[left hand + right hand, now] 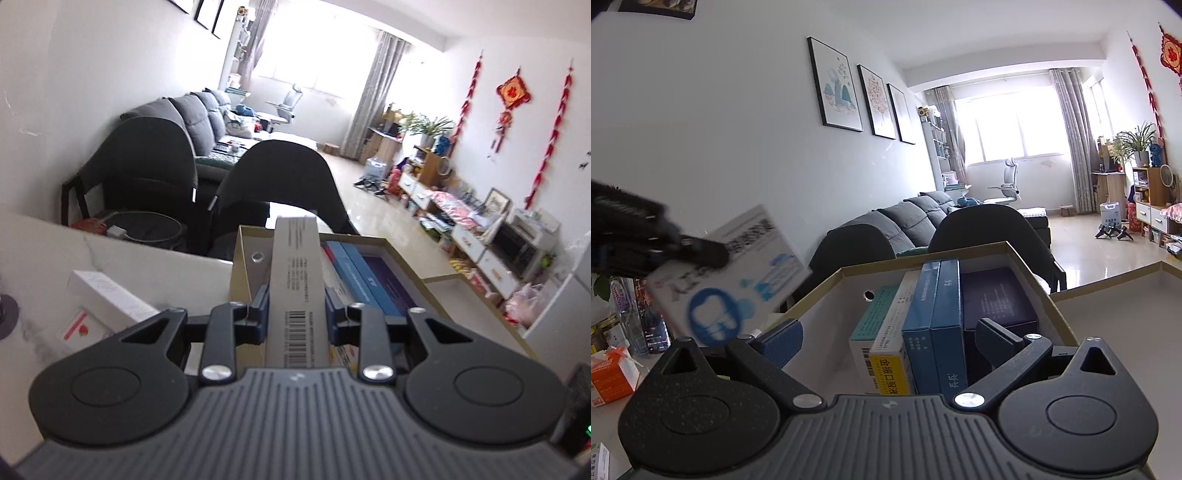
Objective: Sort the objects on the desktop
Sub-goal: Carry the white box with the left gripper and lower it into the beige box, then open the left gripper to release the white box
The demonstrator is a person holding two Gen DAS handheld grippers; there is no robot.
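My left gripper (295, 295) is shut on a long white box with a barcode (293, 266) and holds it over the near left part of an open cardboard box (240, 266). The right wrist view shows that gripper (701, 251) at the left, blurred, with the white box (738, 280) showing a blue tooth logo. Inside the cardboard box (827, 306) several packs stand upright: a yellow-labelled one (888, 369), two blue ones (945, 317) and a dark purple one (997, 299). My right gripper (890, 338) is open, its fingers spread either side of the packs without pressing them.
Left of the cardboard box, a long white box (110, 295) and a red-and-white packet (79, 328) lie on the pale tabletop. An orange carton (609, 373) and bottles (635, 314) stand at the table's left. Two dark chairs (280, 184) stand behind the table's far edge.
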